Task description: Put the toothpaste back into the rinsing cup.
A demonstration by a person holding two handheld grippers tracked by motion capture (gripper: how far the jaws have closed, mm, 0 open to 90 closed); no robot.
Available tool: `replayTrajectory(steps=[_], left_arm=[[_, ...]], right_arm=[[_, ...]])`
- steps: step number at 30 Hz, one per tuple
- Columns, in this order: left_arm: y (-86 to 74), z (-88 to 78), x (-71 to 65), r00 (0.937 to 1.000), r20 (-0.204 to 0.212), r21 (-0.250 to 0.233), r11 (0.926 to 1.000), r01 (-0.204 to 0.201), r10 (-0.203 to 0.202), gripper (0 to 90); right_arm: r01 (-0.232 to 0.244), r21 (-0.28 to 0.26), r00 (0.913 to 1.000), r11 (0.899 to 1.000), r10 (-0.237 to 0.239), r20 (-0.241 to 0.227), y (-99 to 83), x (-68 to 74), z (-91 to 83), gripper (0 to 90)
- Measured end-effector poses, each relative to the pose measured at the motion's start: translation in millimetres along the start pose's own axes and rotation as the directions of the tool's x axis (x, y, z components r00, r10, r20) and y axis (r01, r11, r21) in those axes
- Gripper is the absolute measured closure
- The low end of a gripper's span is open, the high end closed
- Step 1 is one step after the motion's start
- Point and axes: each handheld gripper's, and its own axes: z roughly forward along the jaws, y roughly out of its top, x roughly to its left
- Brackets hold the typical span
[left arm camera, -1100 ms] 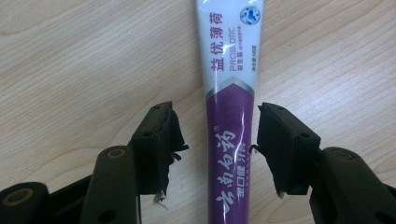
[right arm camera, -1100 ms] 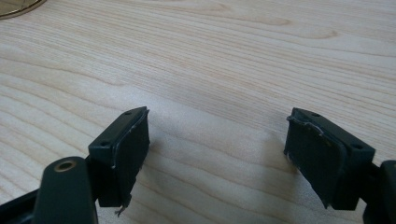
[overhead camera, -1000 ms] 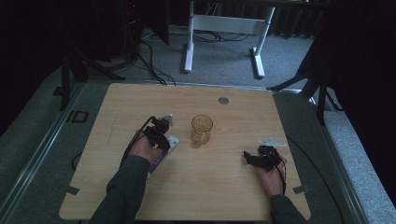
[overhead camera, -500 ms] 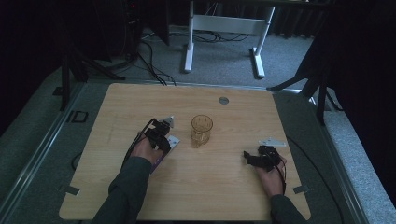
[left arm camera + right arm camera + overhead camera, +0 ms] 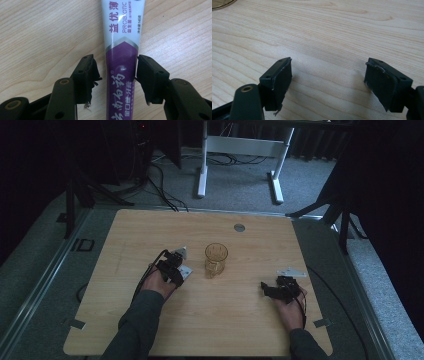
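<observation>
Left gripper (image 5: 115, 72) straddles a toothpaste tube (image 5: 122, 50) lying flat on the wooden table (image 5: 150, 230). The right jaw touches the tube's edge; a small gap remains at the left jaw, so the jaws are narrowed around the tube but not yet clamped on it. Tube is white at the far end, purple between the jaws.

In the high view the left gripper (image 5: 172, 265) sits just left of the amber glass cup (image 5: 216, 259), which stands upright near table centre. Right gripper (image 5: 280, 289) rests well apart from the cup, toward the table's right side; its own view shows the jaws spread wide over bare wood (image 5: 328, 72), holding nothing.

Progress, as judged: early. Approach and alignment on the tube look done; the squeeze, the lift and whatever comes after, likely involving the cup, are left.

Against the frames 1.0 s and 0.5 s ago: both hands, both grippers and the cup sit in much the same places. No clear shift.
</observation>
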Motion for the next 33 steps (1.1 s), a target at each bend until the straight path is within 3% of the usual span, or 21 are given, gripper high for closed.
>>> replayTrajectory(steps=[12, 28, 33], left_arm=[[1.8, 10.6, -2.9, 0.9998, 0.019, 0.02, 0.9998, 0.0, -0.001, 54.6], [1.2, 15.7, -0.5, 0.9991, 0.039, 0.018, 0.9997, 0.019, -0.02, 53.9], [1.7, 14.9, 0.6, 0.9988, 0.047, 0.026, 0.9996, 0.011, -0.012, 58.9]], right_arm=[[0.0, 0.0, 1.0, 1.0, 0.0, 0.0, 0.0, 0.0, 0.0, 21.7], [0.0, 0.0, 1.0, 1.0, 0.0, 0.0, 0.0, 0.0, 0.0, 21.7], [0.0, 0.0, 1.0, 1.0, 0.0, 0.0, 0.0, 0.0, 0.0, 21.7]])
